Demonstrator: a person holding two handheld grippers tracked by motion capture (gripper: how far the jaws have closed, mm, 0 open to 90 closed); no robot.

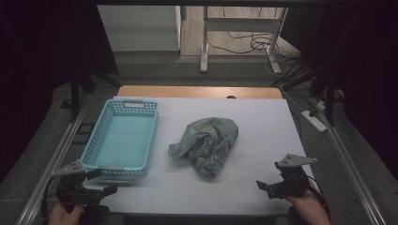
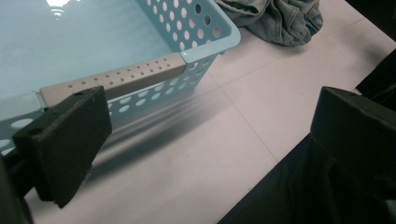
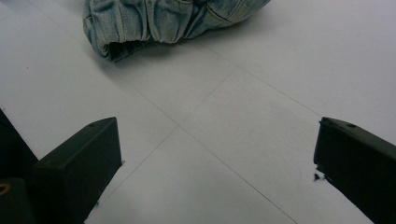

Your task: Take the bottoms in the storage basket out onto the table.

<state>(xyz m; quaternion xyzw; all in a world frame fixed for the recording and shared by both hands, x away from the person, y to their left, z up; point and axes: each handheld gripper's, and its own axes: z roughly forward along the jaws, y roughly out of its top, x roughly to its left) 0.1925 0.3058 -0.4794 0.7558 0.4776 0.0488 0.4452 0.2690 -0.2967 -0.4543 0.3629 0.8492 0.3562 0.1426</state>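
A crumpled, faded blue denim garment [image 1: 206,143] lies in the middle of the white table top; its edge shows in the left gripper view [image 2: 280,16] and its cuffed end in the right gripper view [image 3: 163,18]. A light blue perforated basket [image 1: 96,136] stands at the left with nothing in it. My left gripper [image 1: 103,182] hovers at the near left corner, just in front of the basket's near rim [image 2: 205,28], jaws wide apart [image 2: 212,107]. At the near right, my right gripper [image 1: 264,187] is open above bare table [image 3: 217,135], short of the garment.
The white sheet [image 1: 263,126] covers a wooden table whose far edge [image 1: 197,91] shows. Metal rails run along both sides. A power strip [image 1: 313,119] lies on the floor to the right, with desk legs and cables behind the table.
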